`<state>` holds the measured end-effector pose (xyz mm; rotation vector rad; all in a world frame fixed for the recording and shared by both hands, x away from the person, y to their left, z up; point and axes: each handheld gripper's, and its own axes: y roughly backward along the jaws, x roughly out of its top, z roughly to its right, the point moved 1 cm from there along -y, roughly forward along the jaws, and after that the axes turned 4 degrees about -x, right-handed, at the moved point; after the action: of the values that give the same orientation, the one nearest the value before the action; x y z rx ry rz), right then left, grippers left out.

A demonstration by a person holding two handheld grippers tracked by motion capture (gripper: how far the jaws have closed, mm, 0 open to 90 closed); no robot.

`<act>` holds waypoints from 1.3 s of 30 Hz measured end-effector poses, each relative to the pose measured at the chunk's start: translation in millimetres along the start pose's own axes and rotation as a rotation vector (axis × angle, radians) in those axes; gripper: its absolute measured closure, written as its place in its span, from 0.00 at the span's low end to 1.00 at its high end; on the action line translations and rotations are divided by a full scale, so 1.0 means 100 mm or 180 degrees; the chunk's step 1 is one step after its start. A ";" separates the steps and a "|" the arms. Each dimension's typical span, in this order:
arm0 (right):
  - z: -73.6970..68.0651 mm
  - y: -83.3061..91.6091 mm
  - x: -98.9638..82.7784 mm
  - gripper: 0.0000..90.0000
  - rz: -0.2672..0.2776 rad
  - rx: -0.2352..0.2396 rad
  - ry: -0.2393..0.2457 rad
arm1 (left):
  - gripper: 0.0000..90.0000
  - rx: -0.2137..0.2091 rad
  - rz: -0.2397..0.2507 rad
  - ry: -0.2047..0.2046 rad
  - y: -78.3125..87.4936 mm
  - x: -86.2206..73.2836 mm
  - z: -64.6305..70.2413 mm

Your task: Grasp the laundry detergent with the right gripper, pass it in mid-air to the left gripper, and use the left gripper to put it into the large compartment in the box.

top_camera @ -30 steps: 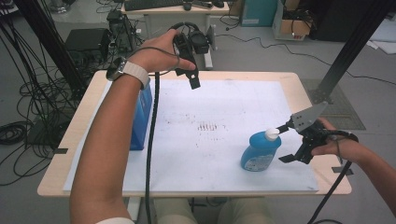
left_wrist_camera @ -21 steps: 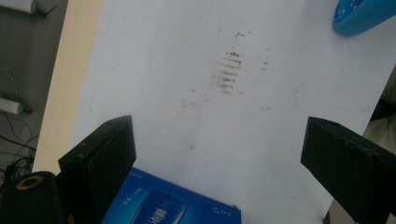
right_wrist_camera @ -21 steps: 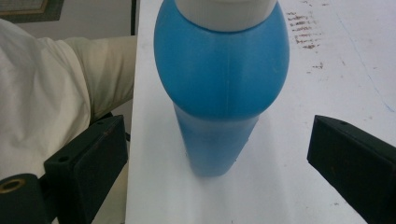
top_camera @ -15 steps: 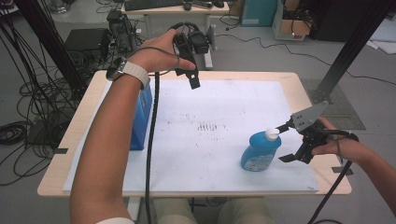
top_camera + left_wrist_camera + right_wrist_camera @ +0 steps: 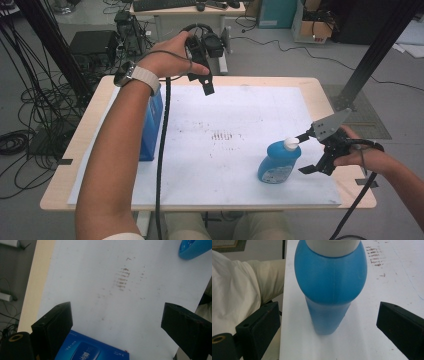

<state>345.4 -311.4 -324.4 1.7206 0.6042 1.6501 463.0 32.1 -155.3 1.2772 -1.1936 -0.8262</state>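
Observation:
A blue bottle [image 5: 278, 162] with a white cap [image 5: 291, 144] stands upright on the white sheet [image 5: 215, 170], near the table's front right. My right gripper [image 5: 305, 153] is level with it just to its right, jaws open and apart from it. In the right gripper view the bottle [image 5: 330, 285] stands between the open jaws of that gripper [image 5: 328, 313], touching neither. My left gripper [image 5: 206, 86] hangs above the table's far edge, pointing down, open and empty [image 5: 117, 312]. A blue box [image 5: 152, 125] stands at the left, partly hidden by the forearm; its top [image 5: 92, 351] shows below the left jaws.
Brown smudges [image 5: 222, 135] mark the sheet's middle. The wooden table rim [image 5: 75, 150] frames the sheet. Cables and black frame posts [image 5: 55, 45] stand at the left, another post [image 5: 370, 60] at the right. Cream trousers [image 5: 242, 290] show beyond the table's front edge.

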 end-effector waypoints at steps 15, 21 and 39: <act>-0.01 0.00 0.00 0.05 -0.0009 -0.0002 -0.0062 | 0.12 0.0003 -0.0033 0.0003 0.00 -0.01 0.00; -0.04 0.00 0.01 0.05 0.0014 -0.0016 -0.0203 | 0.12 -0.0006 -0.0057 0.0002 0.00 -0.01 -0.01; -0.01 -0.07 -0.01 0.05 0.0162 -0.0059 -0.0116 | 0.12 -0.0002 0.0023 -0.0007 -0.02 -0.01 -0.01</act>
<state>345.3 -307.2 -329.8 1.7620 0.5306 1.6505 463.8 32.8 -157.4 1.2712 -1.1988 -0.8228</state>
